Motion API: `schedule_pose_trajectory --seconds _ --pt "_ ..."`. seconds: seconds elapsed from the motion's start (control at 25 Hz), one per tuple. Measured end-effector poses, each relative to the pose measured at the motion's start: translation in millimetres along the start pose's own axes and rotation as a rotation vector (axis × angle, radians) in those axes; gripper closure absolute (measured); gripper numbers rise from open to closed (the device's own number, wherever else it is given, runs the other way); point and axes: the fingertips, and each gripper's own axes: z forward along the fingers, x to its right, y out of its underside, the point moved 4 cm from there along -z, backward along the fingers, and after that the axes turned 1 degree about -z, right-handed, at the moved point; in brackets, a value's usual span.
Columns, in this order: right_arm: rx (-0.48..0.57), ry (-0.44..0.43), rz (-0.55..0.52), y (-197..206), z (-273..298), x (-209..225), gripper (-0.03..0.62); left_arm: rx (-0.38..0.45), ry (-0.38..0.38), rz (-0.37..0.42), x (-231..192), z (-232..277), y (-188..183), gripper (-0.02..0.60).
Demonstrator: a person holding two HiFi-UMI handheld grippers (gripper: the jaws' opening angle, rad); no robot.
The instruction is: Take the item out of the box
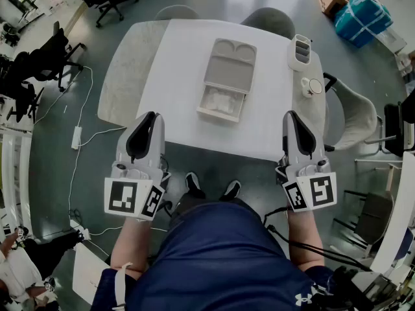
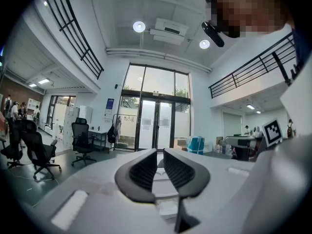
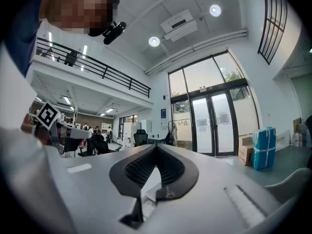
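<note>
A grey box (image 1: 228, 75) lies open in the middle of the white table (image 1: 175, 76), its lid folded away from me. In its near compartment sits a white item (image 1: 220, 101). Both grippers hover level at the table's near edge, short of the box. My left gripper (image 1: 148, 118) is at the near left; in the left gripper view (image 2: 160, 154) its jaws stand a narrow gap apart with nothing between them. My right gripper (image 1: 292, 116) is at the near right; in the right gripper view (image 3: 156, 148) its fingertips touch and hold nothing.
A white organiser (image 1: 302, 49) and a small round cup (image 1: 314, 86) stand at the table's right edge. Grey chairs (image 1: 123, 70) surround the table. Black office chairs (image 1: 39, 63) are at the left. A blue wrapped package (image 1: 363, 11) is on the floor at the far right.
</note>
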Motion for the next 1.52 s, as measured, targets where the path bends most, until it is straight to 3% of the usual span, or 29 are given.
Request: schedule_pose_trajectory --seconds 0.48,0.84,1.04,1.28,1.52 --pt "-0.004 -0.036 0.03 7.9 -6.9 9.3 0.592 -0.036 -0.028 0.021 15.1 -4.1 8.1 0.535" --pt "-0.022 -0.123 0.084 23.5 -10.9 32.1 0.591 -0.165 -0.061 0.006 57.2 -3.2 50.3 0.535" --pt "-0.048 -0.11 0.1 34.1 -12.5 54.7 0.591 -0.21 -0.052 0.066 80.5 0.4 63.4 0.535" --pt "-0.084 -0.09 0.092 41.4 3.7 61.4 0.591 -0.232 -0.009 0.095 67.7 31.0 71.4 0.535" --pt "-0.135 0.03 0.062 36.6 29.1 65.5 0.591 -0.254 0.126 0.069 37.0 88.7 82.4 0.535"
